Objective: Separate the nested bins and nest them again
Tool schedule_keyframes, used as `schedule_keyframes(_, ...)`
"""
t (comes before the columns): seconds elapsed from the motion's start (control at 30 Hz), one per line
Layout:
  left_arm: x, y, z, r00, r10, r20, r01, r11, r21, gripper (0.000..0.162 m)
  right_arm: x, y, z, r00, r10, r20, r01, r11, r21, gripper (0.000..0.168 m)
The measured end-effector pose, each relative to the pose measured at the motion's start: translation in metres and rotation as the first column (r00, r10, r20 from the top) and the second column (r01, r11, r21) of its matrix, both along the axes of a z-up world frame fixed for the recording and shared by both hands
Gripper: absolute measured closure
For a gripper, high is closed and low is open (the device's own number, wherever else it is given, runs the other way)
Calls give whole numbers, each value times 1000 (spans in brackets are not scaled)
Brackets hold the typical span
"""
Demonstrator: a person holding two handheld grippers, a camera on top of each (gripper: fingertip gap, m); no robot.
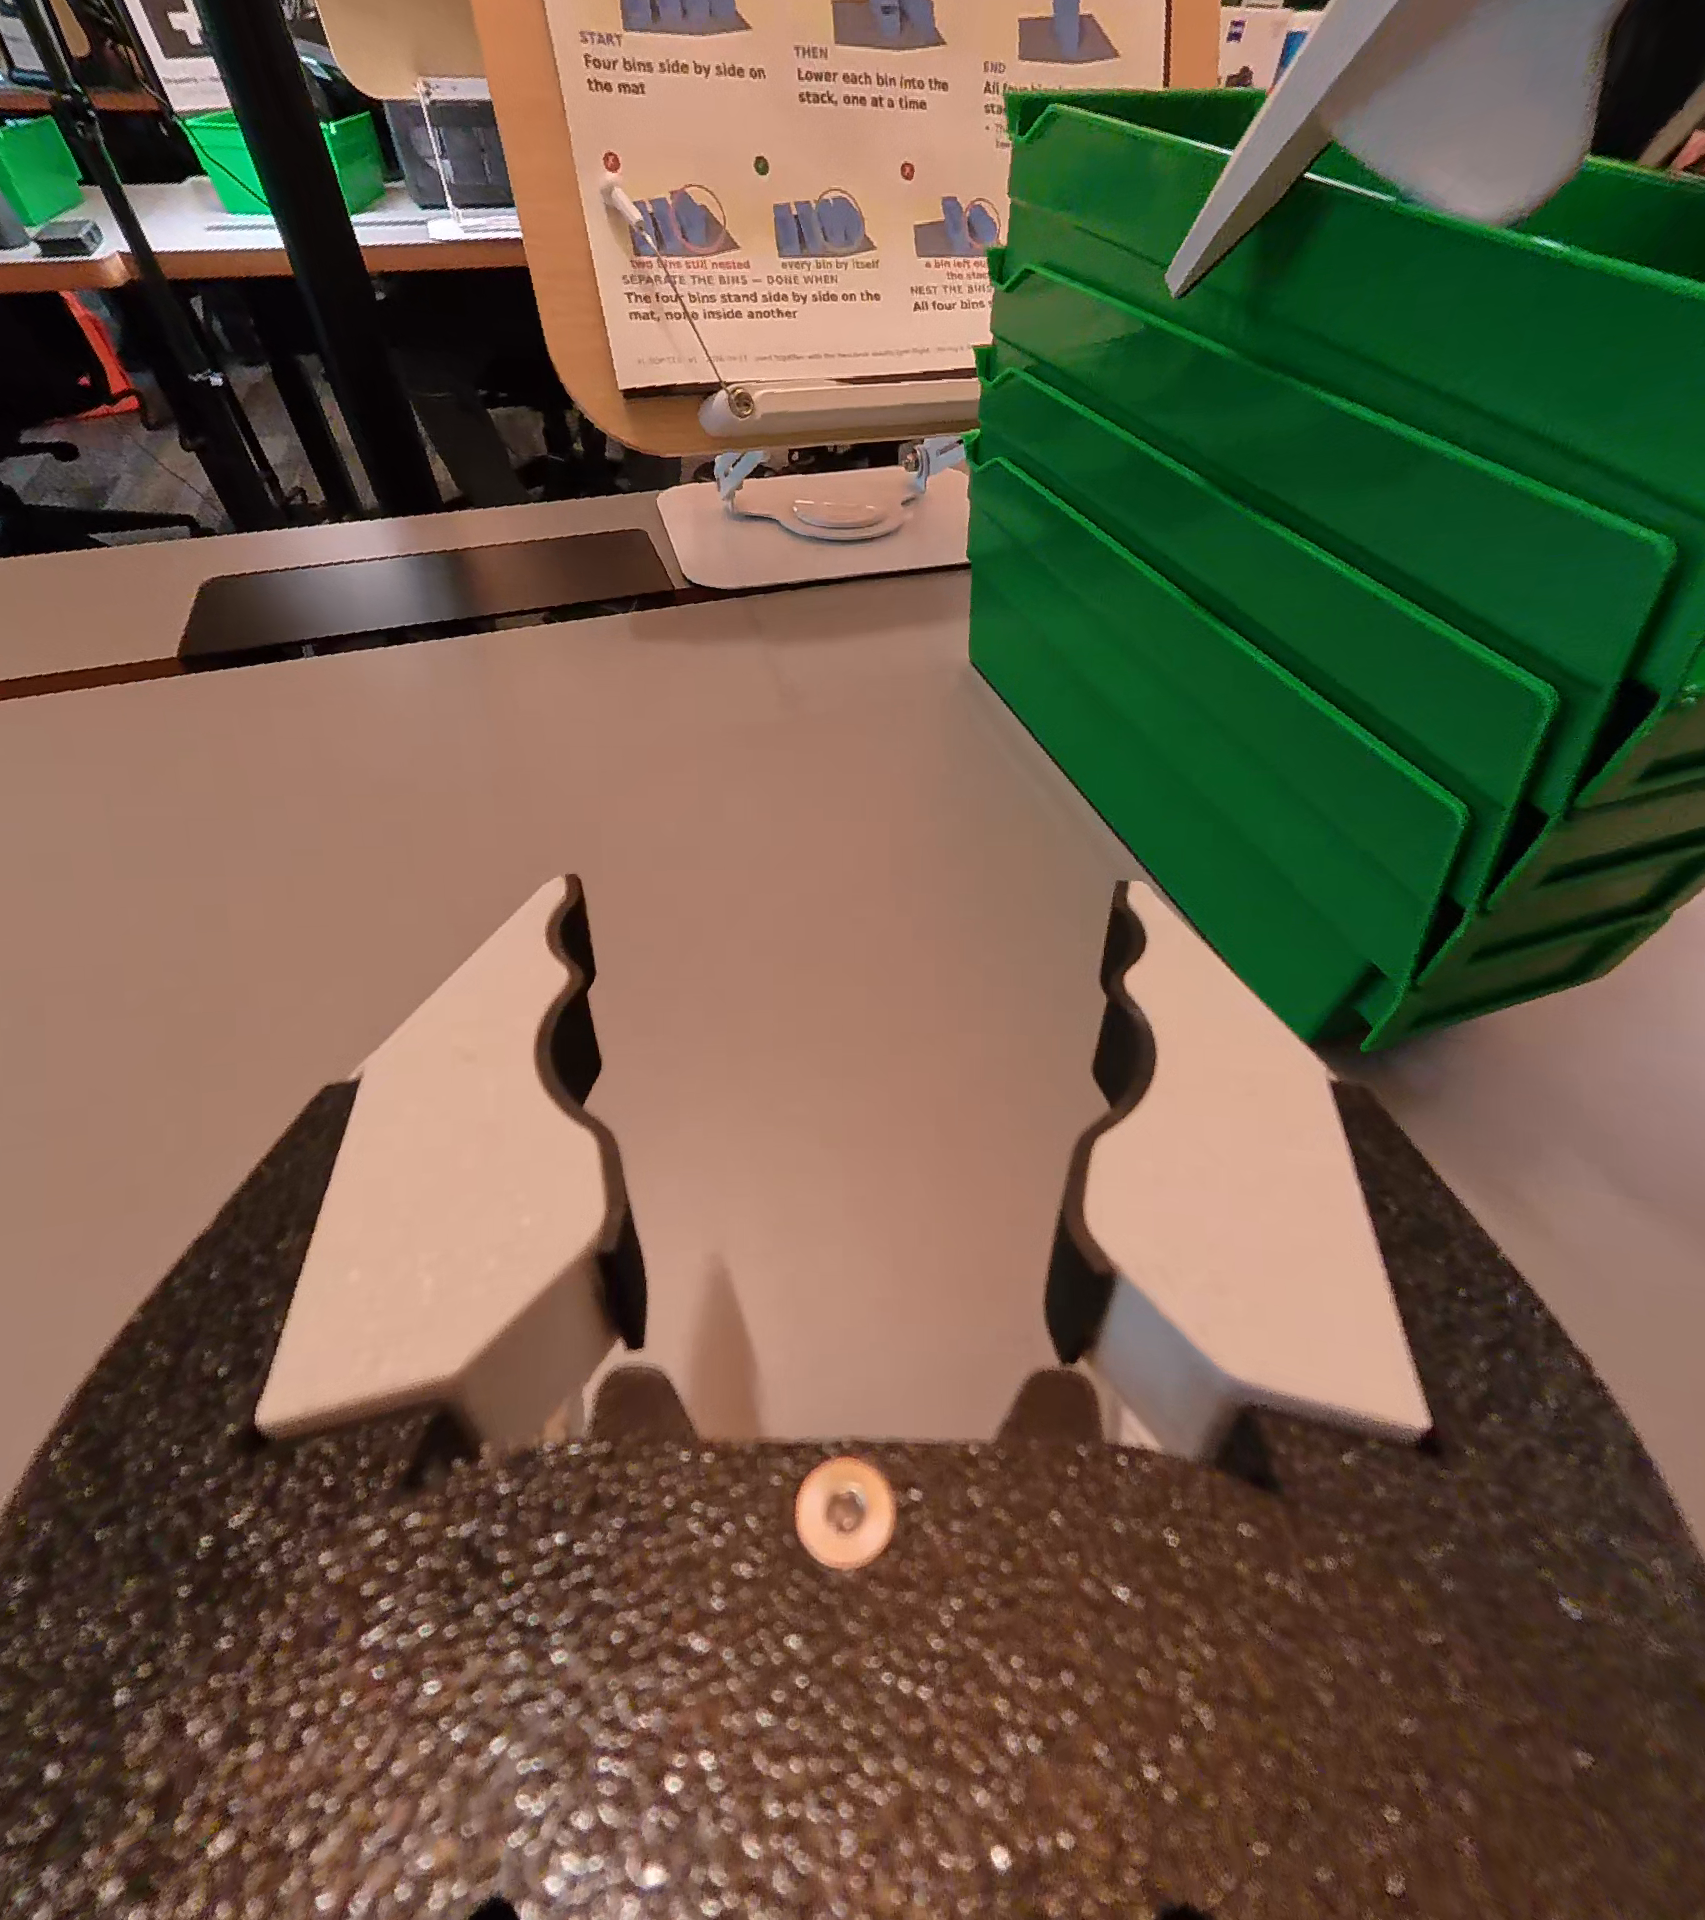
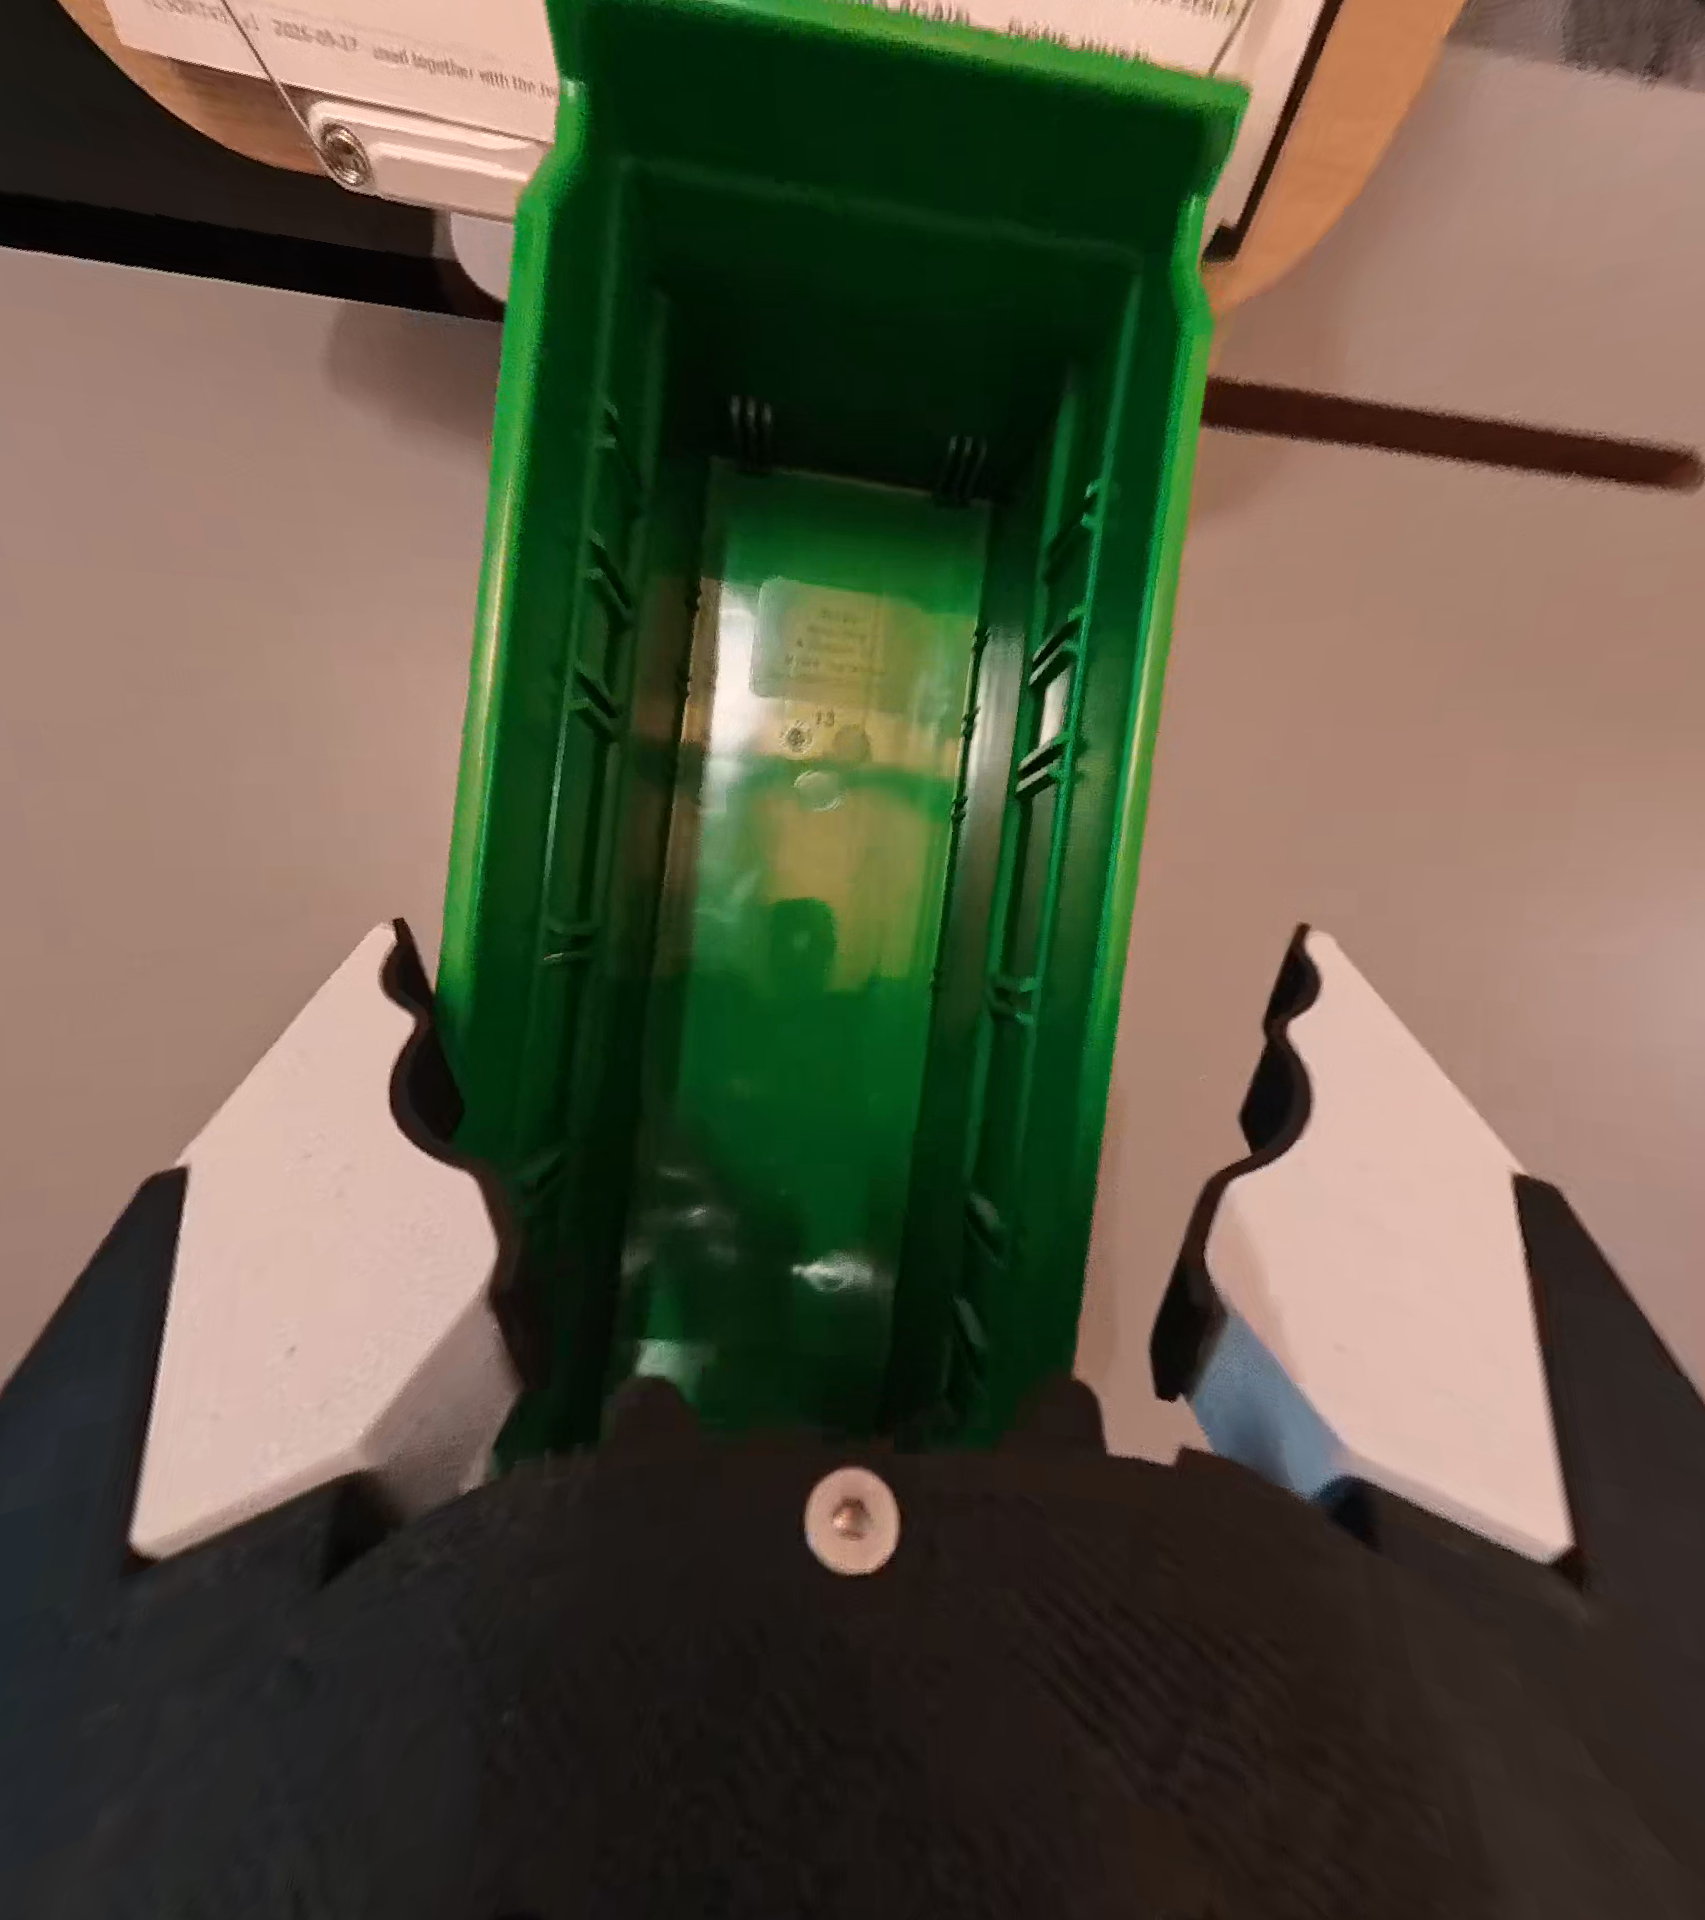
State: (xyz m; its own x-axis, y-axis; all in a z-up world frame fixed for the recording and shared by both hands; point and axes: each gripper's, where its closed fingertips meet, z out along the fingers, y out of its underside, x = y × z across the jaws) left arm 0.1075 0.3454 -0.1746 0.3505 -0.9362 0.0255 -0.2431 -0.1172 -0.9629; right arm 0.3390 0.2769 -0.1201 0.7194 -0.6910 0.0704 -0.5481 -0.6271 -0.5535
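Grey table (image 1: 412, 831) carries the nested green bins (image 1: 1347, 623) at two o'clock in the left wrist view, so separating is, I judge, only starting. Right gripper (image 2: 843, 1132) straddles the top bin's rim with jaws apart; next it must close and lift straight, while the left gripper (image 1: 843, 1039), also apart and empty, steadies the stack.

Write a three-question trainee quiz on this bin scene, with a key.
1. True or false: the left tool holds a bin.
2. How many bins form the green stack? A two, B four, C six.
3. Fill in: the right tool hangs open over the top bin, looking down into its ____ inside.

Key: 1 false; 2 B; 3 empty.
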Motion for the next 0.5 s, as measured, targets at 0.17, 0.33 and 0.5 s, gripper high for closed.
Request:
schedule_keyframes(0.17, 0, 2, -4, 1000, 2, -9, -2, 1000, -18, 65, -2, -4, -4, 997, -62, -47, 64, 998, 22, 12)
schedule_keyframes(0.33, -1, 4, -6, 1000, 4, -17, -4, 999, -34, 64, -5, -6, -5, 995, -74, -68, 74, 997, -7, 13)
schedule_keyframes(0.5, -3, 7, -8, 1000, 7, -11, -7, 998, -62, 64, -15, -4, -11, 980, -87, -179, 92, 996, 20, 25)
